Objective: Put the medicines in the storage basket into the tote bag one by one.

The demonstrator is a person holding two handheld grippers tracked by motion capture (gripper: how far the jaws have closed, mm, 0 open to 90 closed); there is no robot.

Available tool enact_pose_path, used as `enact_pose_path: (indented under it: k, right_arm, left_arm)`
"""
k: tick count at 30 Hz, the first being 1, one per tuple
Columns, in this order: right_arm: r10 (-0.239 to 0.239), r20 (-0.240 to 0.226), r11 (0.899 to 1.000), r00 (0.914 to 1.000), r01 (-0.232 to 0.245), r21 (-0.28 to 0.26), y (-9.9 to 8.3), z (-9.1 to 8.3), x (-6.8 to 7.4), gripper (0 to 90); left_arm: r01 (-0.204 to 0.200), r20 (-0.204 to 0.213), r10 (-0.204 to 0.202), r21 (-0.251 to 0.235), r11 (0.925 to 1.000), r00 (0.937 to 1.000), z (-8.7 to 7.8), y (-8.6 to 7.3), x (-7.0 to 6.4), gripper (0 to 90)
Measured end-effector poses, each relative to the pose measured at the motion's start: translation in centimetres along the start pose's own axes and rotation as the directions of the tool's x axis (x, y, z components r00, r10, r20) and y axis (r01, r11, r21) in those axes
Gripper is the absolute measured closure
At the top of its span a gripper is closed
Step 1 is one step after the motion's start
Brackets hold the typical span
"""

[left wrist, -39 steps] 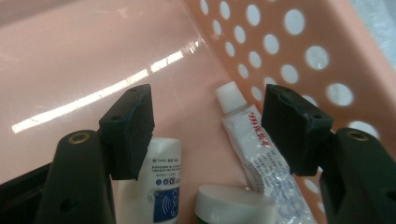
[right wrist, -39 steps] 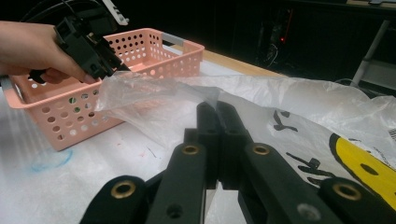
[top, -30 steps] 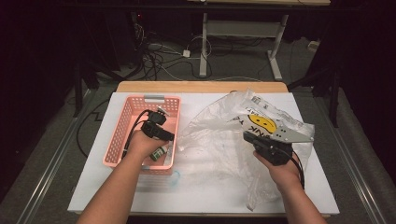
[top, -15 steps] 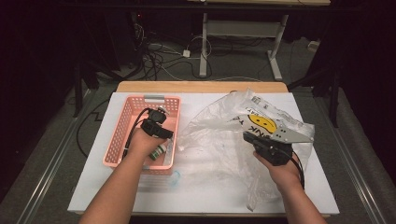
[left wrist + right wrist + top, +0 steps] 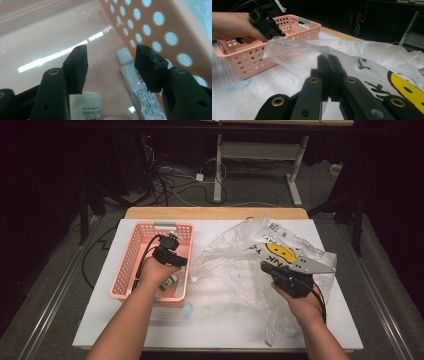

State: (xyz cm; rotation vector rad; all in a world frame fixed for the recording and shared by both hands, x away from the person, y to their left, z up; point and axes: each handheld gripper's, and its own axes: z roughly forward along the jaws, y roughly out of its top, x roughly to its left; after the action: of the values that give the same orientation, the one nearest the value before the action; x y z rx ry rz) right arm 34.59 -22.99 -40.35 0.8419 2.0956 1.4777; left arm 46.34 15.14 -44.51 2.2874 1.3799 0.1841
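The left gripper (image 5: pixel 111 65) is held spread inside the perforated pink plastic basket (image 5: pixel 131 265), at the left of the white desk (image 5: pixel 225 320); a small white squeeze tube with a white cap (image 5: pixel 132 77) is seen lying on the basket floor between the jaws — untouched; a white bottle (image 5: pixel 86 105) lies just below; the right gripper (image 5: pixel 329 75) is pressed together, pinching the clear crumpled plastic bag with a yellow smiley face (image 5: pixel 240 265) spread over the desk's right half.

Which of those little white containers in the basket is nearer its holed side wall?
The thin squeeze tube lies alongside the holed wall; the round bottle sits farther in.
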Motion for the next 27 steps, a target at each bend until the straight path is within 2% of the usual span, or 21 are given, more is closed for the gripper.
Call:
enact_pose_path:
  k: [6,13,16,19,20,22,24,27]
  right_arm:
    - [0.0,-0.001,1.0,1.0,0.0,0.005,-0.1,0.1,0.1,90.0]
    - [0.0,-0.003,1.0,1.0,0.0,0.008,-0.1,0.2,0.1,90.0]
    - [-0.002,-0.003,1.0,1.0,0.002,0.008,-0.1,0.2,0.1,90.0]
    - [-0.003,-0.003,1.0,1.0,0.003,0.009,-0.2,0.2,0.1,90.0]
    - [-0.003,-0.003,1.0,1.0,0.003,0.009,-0.2,0.2,0.1,90.0]
    - [-0.001,-0.003,1.0,1.0,0.001,0.011,-0.2,0.2,0.1,90.0]
    - [0.0,-0.002,1.0,1.0,0.0,0.01,-0.2,0.2,0.1,90.0]
    - [0.001,-0.002,1.0,1.0,-0.001,0.01,-0.2,0.2,0.1,90.0]
  left_arm:
    - [-0.012,-0.015,0.012,-0.006,0.9999,0.9998,0.3,0.3,0.0,44.8]
    - [-0.052,-0.071,0.05,-0.017,0.9985,0.9962,0.4,0.8,-0.4,51.2]
    - [-0.082,-0.086,0.08,-0.021,0.9964,0.9931,0.5,0.9,-0.8,60.4]
    - [-0.093,-0.079,0.091,-0.026,0.9953,0.9928,0.6,0.9,-1.0,73.3]
    - [-0.094,-0.08,0.091,-0.028,0.9952,0.9926,0.6,0.9,-1.0,73.3]
    - [-0.1,-0.096,0.097,-0.025,0.9946,0.9906,0.6,0.9,-1.0,79.1]
    - [-0.108,-0.122,0.106,-0.008,0.9941,0.9869,0.6,0.9,-1.0,83.7]
    - [-0.108,-0.147,0.112,0.032,0.9936,0.9827,0.8,0.6,-0.6,83.8]
